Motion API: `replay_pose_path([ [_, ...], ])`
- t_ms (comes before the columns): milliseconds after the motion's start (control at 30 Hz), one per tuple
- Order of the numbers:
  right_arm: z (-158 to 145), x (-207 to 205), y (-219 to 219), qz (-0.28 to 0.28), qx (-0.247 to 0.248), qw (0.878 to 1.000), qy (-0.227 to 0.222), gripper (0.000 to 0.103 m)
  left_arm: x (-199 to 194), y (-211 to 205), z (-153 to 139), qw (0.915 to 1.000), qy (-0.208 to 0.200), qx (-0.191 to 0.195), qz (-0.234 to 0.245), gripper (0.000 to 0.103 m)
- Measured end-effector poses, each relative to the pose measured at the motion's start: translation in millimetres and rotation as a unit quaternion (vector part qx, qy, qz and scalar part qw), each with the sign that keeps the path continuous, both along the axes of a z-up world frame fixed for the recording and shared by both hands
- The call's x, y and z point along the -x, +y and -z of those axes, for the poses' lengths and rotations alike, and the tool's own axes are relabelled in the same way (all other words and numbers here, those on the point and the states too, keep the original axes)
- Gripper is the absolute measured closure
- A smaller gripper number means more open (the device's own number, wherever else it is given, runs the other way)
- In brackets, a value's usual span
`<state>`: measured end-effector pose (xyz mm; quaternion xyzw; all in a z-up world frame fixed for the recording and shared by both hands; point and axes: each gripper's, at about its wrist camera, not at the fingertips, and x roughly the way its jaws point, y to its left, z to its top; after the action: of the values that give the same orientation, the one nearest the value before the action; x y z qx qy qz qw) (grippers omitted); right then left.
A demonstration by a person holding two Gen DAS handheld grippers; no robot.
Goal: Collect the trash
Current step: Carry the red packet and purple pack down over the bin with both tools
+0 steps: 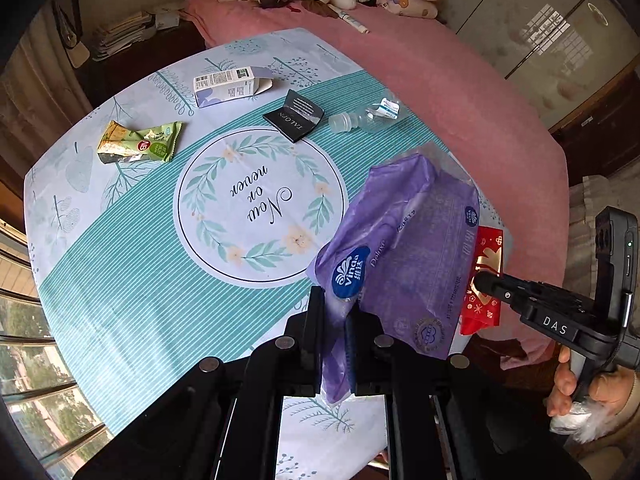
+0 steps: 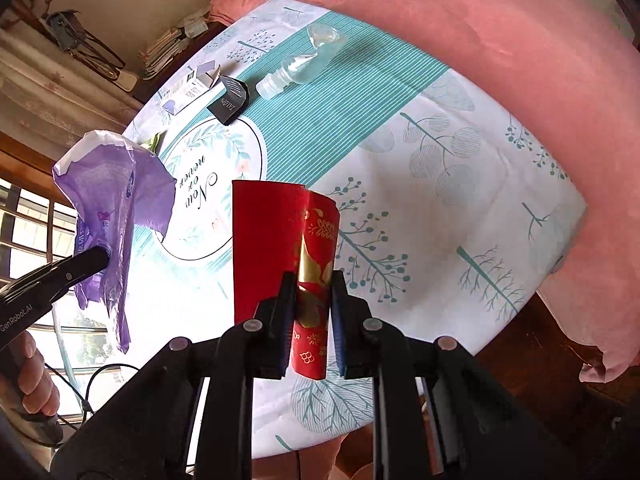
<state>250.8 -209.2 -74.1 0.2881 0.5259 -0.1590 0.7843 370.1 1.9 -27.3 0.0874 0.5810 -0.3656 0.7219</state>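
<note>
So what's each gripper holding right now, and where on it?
Left gripper: purple tissue wrapper, pinched at its bunched lower end. Right gripper: red packet, clamped near its bottom edge.

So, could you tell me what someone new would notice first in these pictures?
The purple tissue wrapper hangs pinched in the left gripper above the tablecloth. Beside it, the right gripper clamps a red and gold packet. Behind them, a crushed clear bottle, a black packet and green wrappers lie on the cloth.

Purple tissue wrapper (image 1: 404,248): thin glossy plastic film, crinkled. Red packet (image 2: 280,256): smooth paper with shiny gold foil. Bottle (image 1: 366,116): clear crushed plastic. Table (image 1: 132,264): smooth printed cloth. Bed (image 1: 460,92): matt pink fabric.
</note>
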Motion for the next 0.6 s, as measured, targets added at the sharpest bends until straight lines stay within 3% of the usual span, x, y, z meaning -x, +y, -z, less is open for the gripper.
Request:
replay_pose_path([
  [333,-41.3,110.7,-31.2,-0.12,0.022,0.991,-0.052,0.089,156.2,-27.4,-10.1,0.9952,-0.019,-0.017,-0.095,0.094],
  [600,-28.3,202.8,-66.9,-0.177,0.022,0.982,-0.06,0.089,258.4,-71.8,11.4,0.9916,-0.004,-0.041,-0.122,0.094],
])
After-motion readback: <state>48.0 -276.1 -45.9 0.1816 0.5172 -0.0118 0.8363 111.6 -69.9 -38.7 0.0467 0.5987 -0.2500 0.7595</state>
